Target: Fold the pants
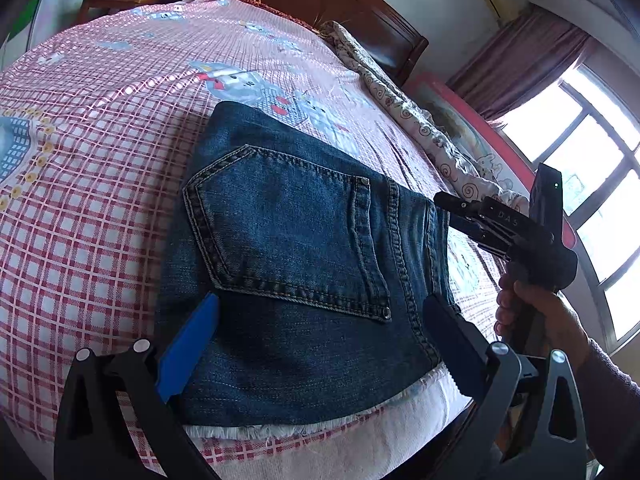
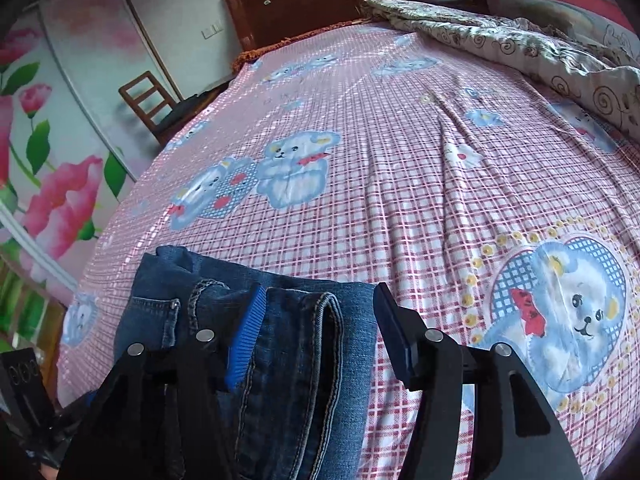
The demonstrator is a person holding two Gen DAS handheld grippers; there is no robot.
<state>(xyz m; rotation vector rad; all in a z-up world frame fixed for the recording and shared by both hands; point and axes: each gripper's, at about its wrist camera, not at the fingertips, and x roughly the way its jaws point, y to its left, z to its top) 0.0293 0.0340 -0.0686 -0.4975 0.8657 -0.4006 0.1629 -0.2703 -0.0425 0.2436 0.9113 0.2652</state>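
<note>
Home bedroom. A wide bed (image 2: 400,128) takes up most of both views, spread with a pink checked sheet (image 2: 420,220) printed with cartoon bears. Dark wooden headboard (image 2: 320,4) at the far end against a pale wall. Rumpled quilt (image 2: 520,52) with a swirl print bunched along one edge. Wooden chair (image 2: 146,98) beside the bed, next to a wardrobe (image 2: 60,120) whose doors carry large pink flowers. Window (image 1: 592,184) with a dark frame lets in daylight; maroon curtain (image 1: 524,64) pulled aside. Wall switch plate (image 2: 213,29) near the headboard.
</note>
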